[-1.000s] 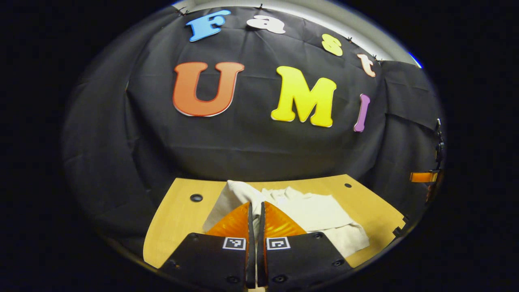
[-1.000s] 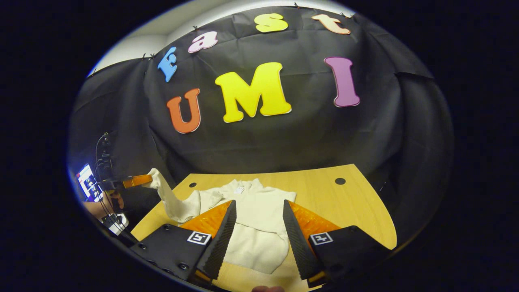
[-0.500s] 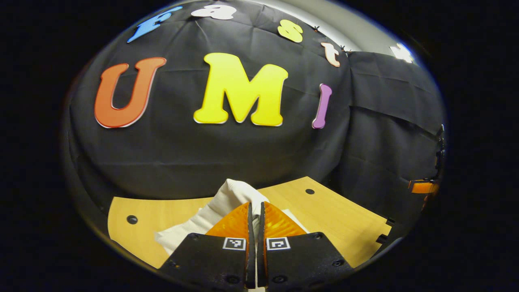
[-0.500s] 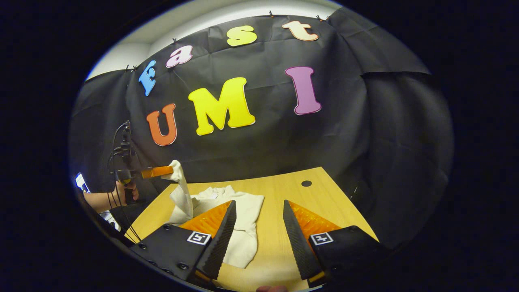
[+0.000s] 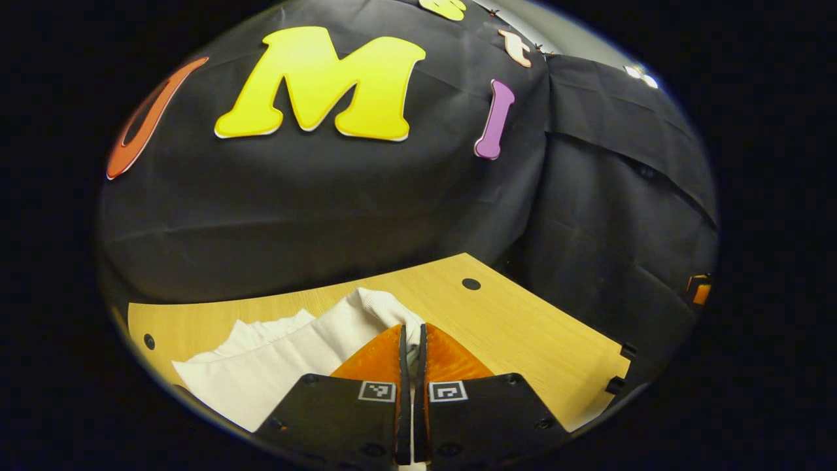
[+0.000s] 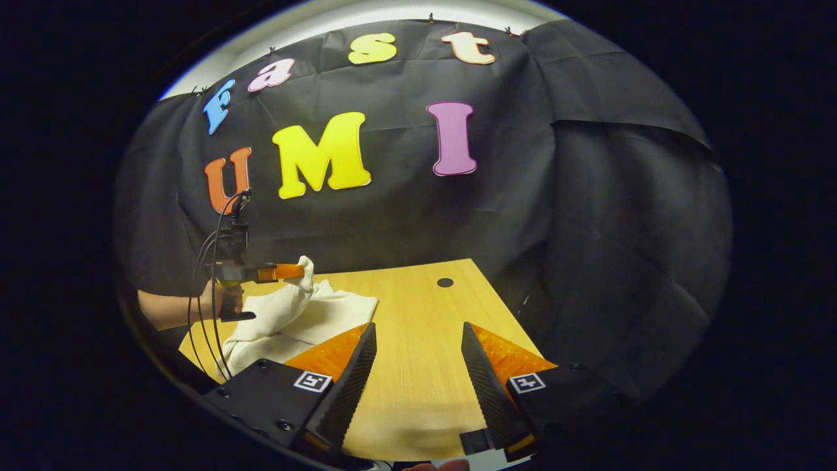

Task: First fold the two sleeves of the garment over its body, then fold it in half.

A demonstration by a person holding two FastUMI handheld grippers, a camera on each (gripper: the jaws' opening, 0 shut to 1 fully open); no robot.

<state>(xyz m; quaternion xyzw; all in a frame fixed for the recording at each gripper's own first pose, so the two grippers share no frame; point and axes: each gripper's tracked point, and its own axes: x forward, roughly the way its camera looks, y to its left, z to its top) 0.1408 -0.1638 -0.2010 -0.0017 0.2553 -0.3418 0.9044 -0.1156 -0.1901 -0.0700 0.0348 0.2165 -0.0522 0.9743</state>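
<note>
Counter [image 6: 418, 353]: I log pale wood with round holes near its far edge, black cloth wall [image 6: 556, 216] draped behind and to the right. Garment [image 5: 261, 366], cream, lies bunched on the counter's left part; my left tool [image 5: 410, 340] is clamped on its ribbed sleeve cuff [image 5: 386, 311], raised above the cloth. Right tool [image 6: 418, 366]: fingers spread wide, empty, over bare wood.

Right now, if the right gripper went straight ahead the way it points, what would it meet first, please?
Probably bare table: the open right gripper points over wood, with the garment off to one side. Beyond the table's far edge hangs the black cloth wall. Depth is uncertain.
</note>
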